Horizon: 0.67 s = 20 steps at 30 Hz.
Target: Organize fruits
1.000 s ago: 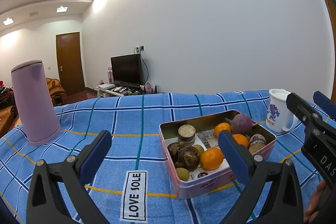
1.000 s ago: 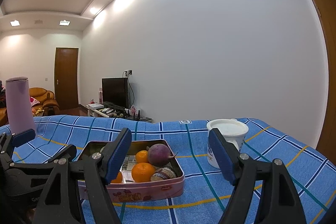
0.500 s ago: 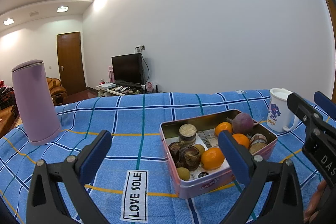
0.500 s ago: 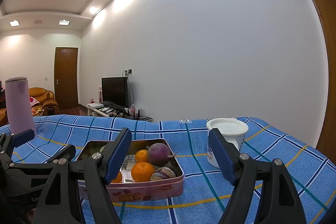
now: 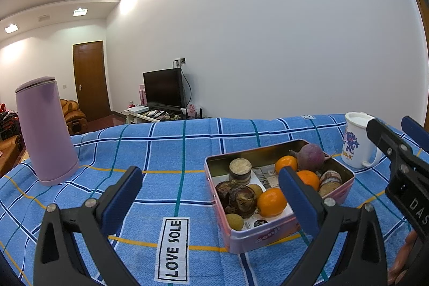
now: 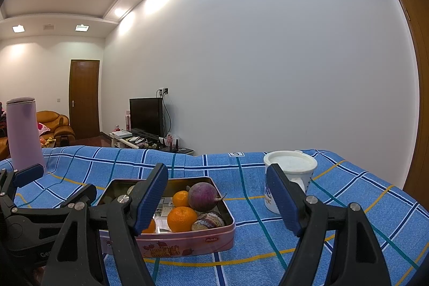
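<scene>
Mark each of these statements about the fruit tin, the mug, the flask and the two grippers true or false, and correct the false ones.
1. The pink rectangular metal tin holds three oranges. True.
2. The round purple radish lies on the cloth outside the tin. False: it sits in the tin, by the oranges.
3. The white printed mug stands outside the tin. True.
4. The right gripper is clamped on an orange. False: its jaws stand open, holding nothing.
5. The tall lilac flask lies on its side. False: it stands upright on the blue checked cloth.
</scene>
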Available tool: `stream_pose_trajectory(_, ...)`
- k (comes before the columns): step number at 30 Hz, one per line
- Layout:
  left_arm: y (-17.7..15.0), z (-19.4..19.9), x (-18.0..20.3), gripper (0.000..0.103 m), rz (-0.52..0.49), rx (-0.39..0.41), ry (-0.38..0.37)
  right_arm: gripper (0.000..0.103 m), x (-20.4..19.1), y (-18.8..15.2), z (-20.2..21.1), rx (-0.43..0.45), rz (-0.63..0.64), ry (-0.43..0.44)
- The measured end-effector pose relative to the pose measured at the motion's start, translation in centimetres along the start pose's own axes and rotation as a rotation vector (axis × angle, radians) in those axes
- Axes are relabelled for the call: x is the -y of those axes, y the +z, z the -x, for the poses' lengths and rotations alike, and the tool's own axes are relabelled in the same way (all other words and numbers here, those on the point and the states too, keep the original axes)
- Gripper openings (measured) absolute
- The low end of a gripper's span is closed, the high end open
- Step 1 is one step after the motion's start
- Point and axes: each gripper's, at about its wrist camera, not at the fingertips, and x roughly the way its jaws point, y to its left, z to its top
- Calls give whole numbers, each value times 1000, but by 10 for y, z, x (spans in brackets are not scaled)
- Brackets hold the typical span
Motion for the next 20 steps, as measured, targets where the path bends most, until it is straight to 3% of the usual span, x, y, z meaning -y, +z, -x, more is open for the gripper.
stream_pose_trajectory(20, -1, -1, -1, 103, 1, -6, 2, 77, 2, -3, -2, -12, -4, -11)
